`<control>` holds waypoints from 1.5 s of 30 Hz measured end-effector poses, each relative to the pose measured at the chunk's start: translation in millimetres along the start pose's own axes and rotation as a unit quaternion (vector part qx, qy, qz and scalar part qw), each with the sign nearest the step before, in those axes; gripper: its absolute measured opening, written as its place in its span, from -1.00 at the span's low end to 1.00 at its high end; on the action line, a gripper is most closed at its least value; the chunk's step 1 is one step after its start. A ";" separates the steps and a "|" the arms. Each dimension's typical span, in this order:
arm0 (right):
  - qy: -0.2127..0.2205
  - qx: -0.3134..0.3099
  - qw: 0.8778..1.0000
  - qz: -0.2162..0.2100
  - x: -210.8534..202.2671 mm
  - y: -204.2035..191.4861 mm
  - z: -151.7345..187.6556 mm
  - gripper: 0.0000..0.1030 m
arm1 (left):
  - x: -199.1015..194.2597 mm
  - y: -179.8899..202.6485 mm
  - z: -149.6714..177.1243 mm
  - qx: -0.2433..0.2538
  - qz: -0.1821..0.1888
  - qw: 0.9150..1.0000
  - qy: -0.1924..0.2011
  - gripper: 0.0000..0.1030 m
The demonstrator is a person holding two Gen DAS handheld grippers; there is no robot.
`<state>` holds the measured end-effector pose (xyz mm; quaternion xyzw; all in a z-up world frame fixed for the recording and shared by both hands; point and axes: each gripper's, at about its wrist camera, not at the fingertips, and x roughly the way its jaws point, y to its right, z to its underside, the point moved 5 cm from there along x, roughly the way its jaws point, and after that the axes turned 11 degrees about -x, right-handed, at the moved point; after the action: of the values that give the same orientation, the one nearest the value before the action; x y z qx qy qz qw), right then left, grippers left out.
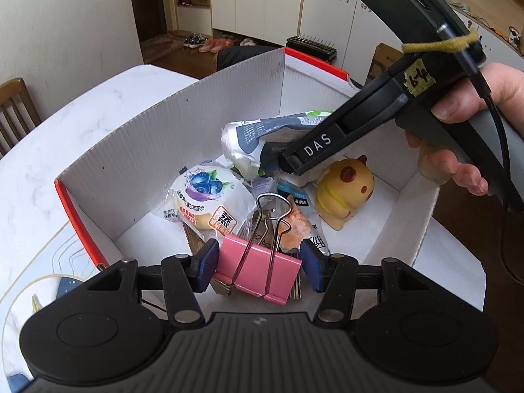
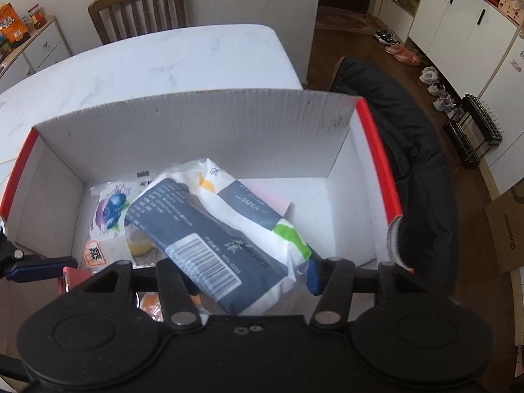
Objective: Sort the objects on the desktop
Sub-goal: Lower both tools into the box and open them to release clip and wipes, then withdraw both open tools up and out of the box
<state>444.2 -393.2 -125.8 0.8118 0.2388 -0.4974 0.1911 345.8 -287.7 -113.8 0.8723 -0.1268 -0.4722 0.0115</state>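
Observation:
A white corrugated box (image 1: pixel 196 118) with red edges stands on the marble table. My left gripper (image 1: pixel 258 267) hangs over its near side, shut on a pink binder clip (image 1: pixel 285 278) with its wire handles pointing away. A hand (image 1: pixel 458 160) holds my right gripper (image 1: pixel 291 163) deeper in the box. From the right wrist, that gripper (image 2: pixel 253 278) is shut on a grey and white tissue pack (image 2: pixel 203 229), which hides its left finger. In the box (image 2: pixel 196 121) lie a blueberry cake packet (image 1: pixel 206 196), a yellow toy animal (image 1: pixel 344 193) and other small packets.
The marble table (image 2: pixel 147 62) stretches beyond the box. A wooden chair (image 2: pixel 137 9) stands at its far side, and a dark jacket (image 2: pixel 409 163) hangs just right of the box. Shoes and white cabinets (image 2: pixel 458 23) line the floor further off.

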 end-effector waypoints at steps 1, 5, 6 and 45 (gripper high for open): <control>-0.001 0.000 1.000 0.000 1.1 0.0 0.4 0.08 | 1.4 -0.2 -0.1 -0.001 0.000 1.000 -0.001 0.04; -0.001 0.000 1.000 -0.008 2.8 -0.4 0.6 0.18 | 3.8 -0.1 0.9 0.003 -0.001 1.000 -0.005 0.04; -0.002 -0.001 1.000 -0.011 2.5 -1.2 0.6 0.20 | 3.8 0.6 0.5 0.003 -0.002 1.000 -0.007 0.04; 0.129 0.022 0.990 -0.053 -128.0 -38.7 27.1 0.66 | -93.0 -19.9 8.4 -0.051 0.055 0.994 0.078 0.28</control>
<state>352.4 -401.8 -25.2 0.8591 0.2935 -0.4033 0.1144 294.5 -246.0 -44.9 0.8963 -0.1492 -0.4073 0.0921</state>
